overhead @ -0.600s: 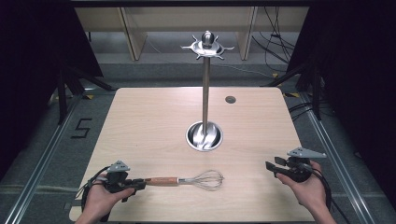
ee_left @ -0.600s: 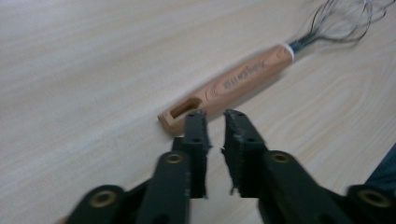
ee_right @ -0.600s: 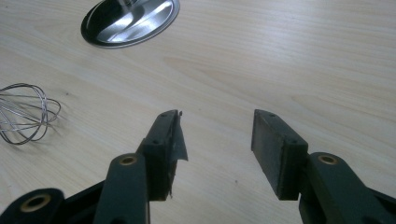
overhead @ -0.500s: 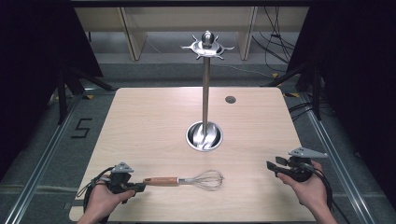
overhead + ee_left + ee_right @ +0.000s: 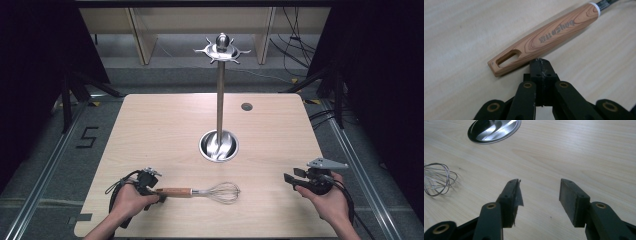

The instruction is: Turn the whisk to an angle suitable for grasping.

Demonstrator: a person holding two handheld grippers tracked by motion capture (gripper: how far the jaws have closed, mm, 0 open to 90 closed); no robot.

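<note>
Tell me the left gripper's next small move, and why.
Probably open the left gripper: its fingers are pressed together, empty, just beside the whisk handle's slotted end, which lies flat on the table. Opened, it could straddle the handle.

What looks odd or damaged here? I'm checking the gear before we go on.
The right tool stands open, and the pad lining on its left finger is peeling away with a ragged edge. The whisk lies flat on the table rather than hanging on the stand.
</note>
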